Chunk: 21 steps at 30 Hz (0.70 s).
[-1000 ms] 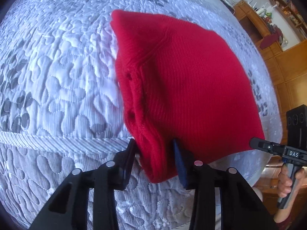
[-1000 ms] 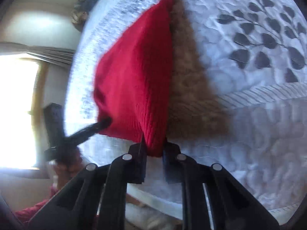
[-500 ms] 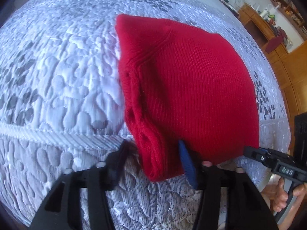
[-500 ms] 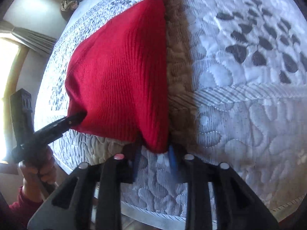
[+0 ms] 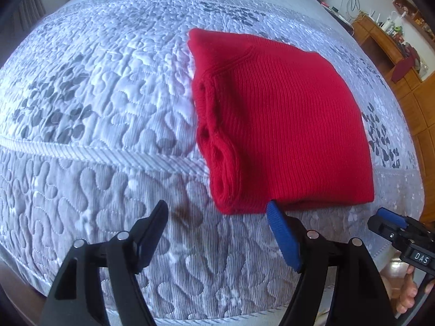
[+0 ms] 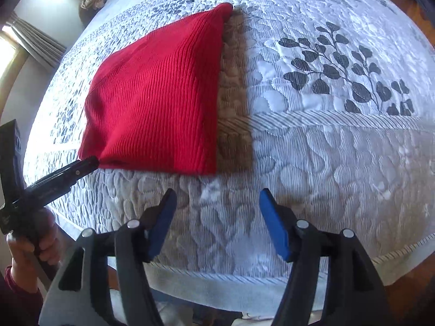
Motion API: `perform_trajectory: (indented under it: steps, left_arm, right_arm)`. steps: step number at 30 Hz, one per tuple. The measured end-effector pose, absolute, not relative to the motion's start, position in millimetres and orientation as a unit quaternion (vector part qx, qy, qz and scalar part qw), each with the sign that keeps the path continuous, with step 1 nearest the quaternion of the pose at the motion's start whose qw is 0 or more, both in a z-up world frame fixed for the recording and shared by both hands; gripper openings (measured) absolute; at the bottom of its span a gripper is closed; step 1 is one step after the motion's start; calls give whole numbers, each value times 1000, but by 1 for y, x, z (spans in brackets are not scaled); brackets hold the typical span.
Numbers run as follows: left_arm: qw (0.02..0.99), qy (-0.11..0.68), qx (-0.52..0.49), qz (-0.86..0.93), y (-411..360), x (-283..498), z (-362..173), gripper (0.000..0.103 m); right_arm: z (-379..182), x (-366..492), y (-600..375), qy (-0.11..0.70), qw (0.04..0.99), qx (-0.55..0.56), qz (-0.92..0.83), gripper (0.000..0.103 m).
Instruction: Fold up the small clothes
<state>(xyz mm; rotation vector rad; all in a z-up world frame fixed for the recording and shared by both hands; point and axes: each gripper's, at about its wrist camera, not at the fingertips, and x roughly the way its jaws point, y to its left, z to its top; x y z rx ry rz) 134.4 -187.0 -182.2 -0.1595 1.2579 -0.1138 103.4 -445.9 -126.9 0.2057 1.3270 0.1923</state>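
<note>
A red knitted garment lies folded into a flat rectangle on the quilted bedspread. It also shows in the right wrist view. My left gripper is open and empty, just short of the garment's near left corner. My right gripper is open and empty, just short of the garment's near right corner. The left gripper shows in the right wrist view at the garment's near left corner. The right gripper shows in the left wrist view, beside the near right corner.
The bedspread is white-grey with dark leaf prints, and its front edge runs below my grippers. Wooden furniture stands at the far right. A curtain and window are at the left.
Both grippers have opened and let go of the garment's near edge, then drawn back a little. The garment has dropped flat onto the bedspread.
</note>
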Motion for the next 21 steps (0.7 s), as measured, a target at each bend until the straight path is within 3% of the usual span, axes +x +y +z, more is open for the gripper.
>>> perform_trajectory:
  steps: [12,17,21]
  left_arm:
    - [800,594,-70,-45,-181,109,-178,76]
    - [812,579,-57,-34,-176,96,-158,79]
    - [822,567,-46,-30,-182,94,-139,82]
  right_arm:
    - [-128,79,-433,623,775,81,74,67]
    - [-112,73,-422,614,783,72,70,80]
    - [-94,68,-415,601,794,60,64,85]
